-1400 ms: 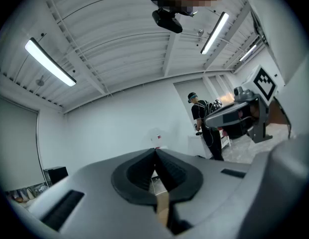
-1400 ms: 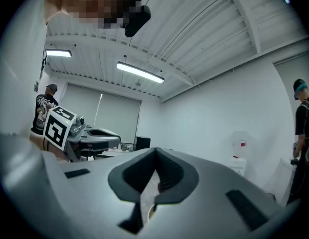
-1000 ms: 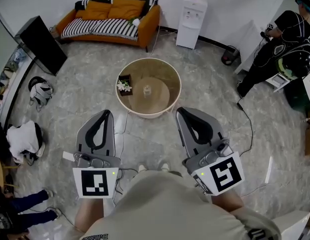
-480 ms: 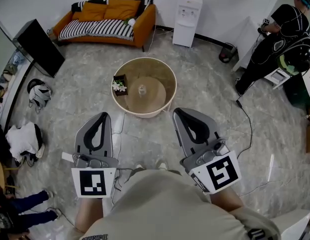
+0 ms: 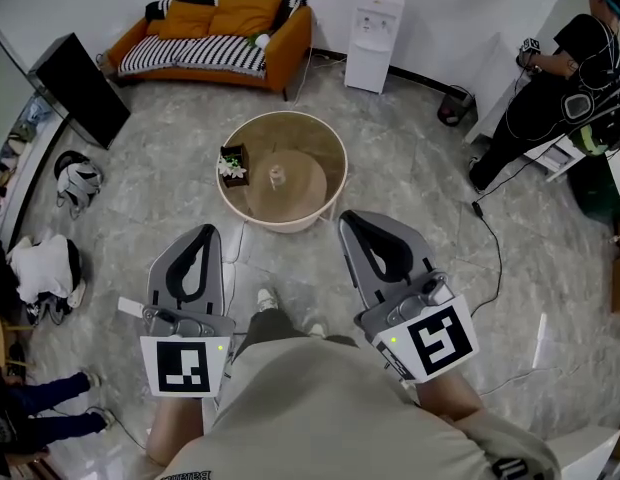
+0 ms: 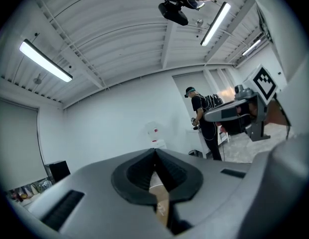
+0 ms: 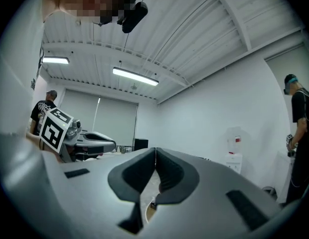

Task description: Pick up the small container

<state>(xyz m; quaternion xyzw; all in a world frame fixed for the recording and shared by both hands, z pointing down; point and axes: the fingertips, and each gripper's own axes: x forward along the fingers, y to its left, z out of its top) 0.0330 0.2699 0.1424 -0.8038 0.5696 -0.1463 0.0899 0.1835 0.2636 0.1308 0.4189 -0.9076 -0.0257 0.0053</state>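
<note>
The small container (image 5: 277, 176), pale and jar-like, stands upright near the middle of the round wooden table (image 5: 330, 146) ahead of me in the head view. My left gripper (image 5: 204, 230) and right gripper (image 5: 352, 218) are held side by side short of the table, both shut with nothing between the jaws. The left gripper view looks along its own shut left gripper (image 6: 155, 156) toward a white wall, with the right gripper (image 6: 234, 111) at the side. In the right gripper view the right gripper (image 7: 155, 156) has its jaws pressed together, and the left gripper (image 7: 89, 143) shows at the left.
A dark box with white flowers (image 5: 231, 164) sits on the table's left part. An orange sofa (image 5: 220, 30), a white water dispenser (image 5: 374, 36) and a black screen (image 5: 78, 88) line the far side. A person (image 5: 560, 88) stands at the right; cables (image 5: 490, 258) cross the floor.
The table and sofa have slid left and up in the head view, and a foot has stepped forward below the grippers. Both grippers keep their pose, shut.
</note>
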